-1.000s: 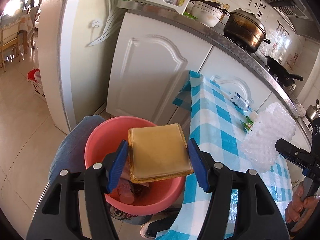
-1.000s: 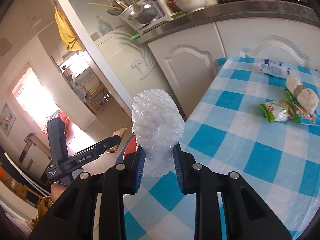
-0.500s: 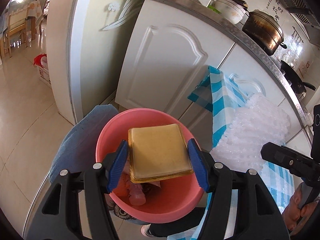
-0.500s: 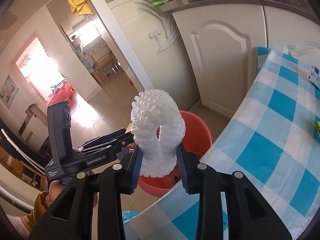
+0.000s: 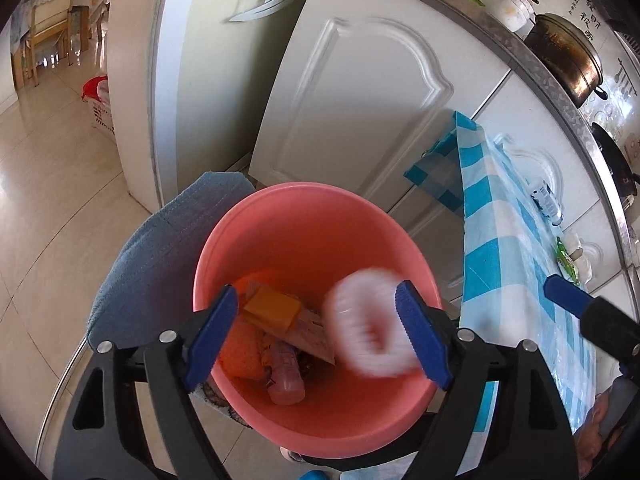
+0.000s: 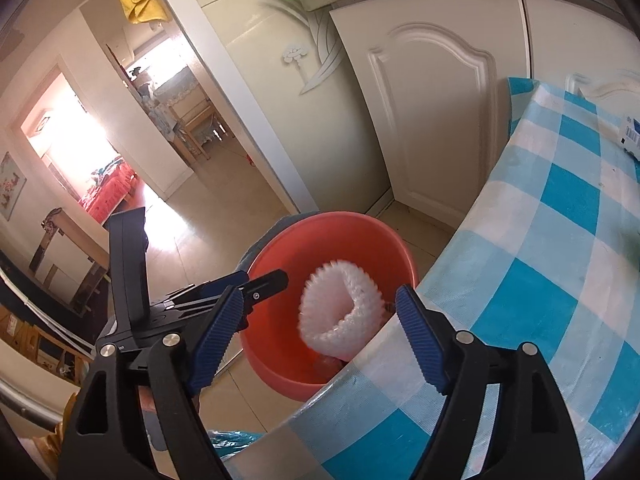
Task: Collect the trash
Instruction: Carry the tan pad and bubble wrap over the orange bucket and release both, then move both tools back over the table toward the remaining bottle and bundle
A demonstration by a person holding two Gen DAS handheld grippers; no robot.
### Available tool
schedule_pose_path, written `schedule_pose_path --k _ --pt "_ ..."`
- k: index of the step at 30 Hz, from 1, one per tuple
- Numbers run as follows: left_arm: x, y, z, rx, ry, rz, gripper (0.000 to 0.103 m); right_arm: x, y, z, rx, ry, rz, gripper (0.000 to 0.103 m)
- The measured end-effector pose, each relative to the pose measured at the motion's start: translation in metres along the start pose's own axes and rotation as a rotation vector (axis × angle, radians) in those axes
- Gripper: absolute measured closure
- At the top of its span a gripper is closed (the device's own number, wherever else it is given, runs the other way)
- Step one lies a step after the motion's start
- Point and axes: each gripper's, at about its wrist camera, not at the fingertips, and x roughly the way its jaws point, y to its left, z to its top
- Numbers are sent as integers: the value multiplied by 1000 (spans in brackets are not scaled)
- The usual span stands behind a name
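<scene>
A pink bucket point(image 5: 304, 196) stands on the floor beside the table, and its rim point(image 6: 360, 220) also shows in the right wrist view. My left gripper point(image 5: 320, 332) hangs over it, jaws opening, with nothing pressed between the pads. A yellow-brown square box point(image 5: 272, 306) lies inside on a pink bottle point(image 5: 286, 384) and other trash. My right gripper point(image 6: 320, 336) is above the table's edge, jaws opening and empty. The white foam net point(image 6: 340, 304) is loose below it, falling into the bucket, and it is blurred point(image 5: 368, 328) in the left wrist view.
The blue-checked table point(image 6: 560, 280) runs along the bucket's right side. A small carton point(image 5: 548, 200) and a green wrapper point(image 5: 566, 258) lie on it farther back. White cabinet doors point(image 5: 352, 100) stand behind the bucket. Blue denim cloth point(image 5: 160, 248) lies against its left side.
Both grippers opened. The yellow-brown box dropped from the left gripper into the bucket. The foam net left the right gripper and is falling in. Both grippers came closer to the bucket.
</scene>
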Motion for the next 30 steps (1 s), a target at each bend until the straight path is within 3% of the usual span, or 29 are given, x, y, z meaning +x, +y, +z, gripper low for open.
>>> schedule_pose_path --k 8,16,21,24,30 --pt "-15 4 -8 -4 -20 18 16 -39 -22 -5 83 -121 -7 12" --pt "-43 -2 -18 -28 -133 21 11 -84 -58 -26 174 -244 -32 11" --pt "-60 -16 -14 -15 -140 9 10 -115 -88 -42 230 -365 -40 8" --pt "-76 -29 -11 -10 -186 -17 8 -135 -100 -51 229 -437 -77 6" --pt "-95 -74 -1 85 -197 -34 7 -169 -125 -64 230 -532 -112 5"
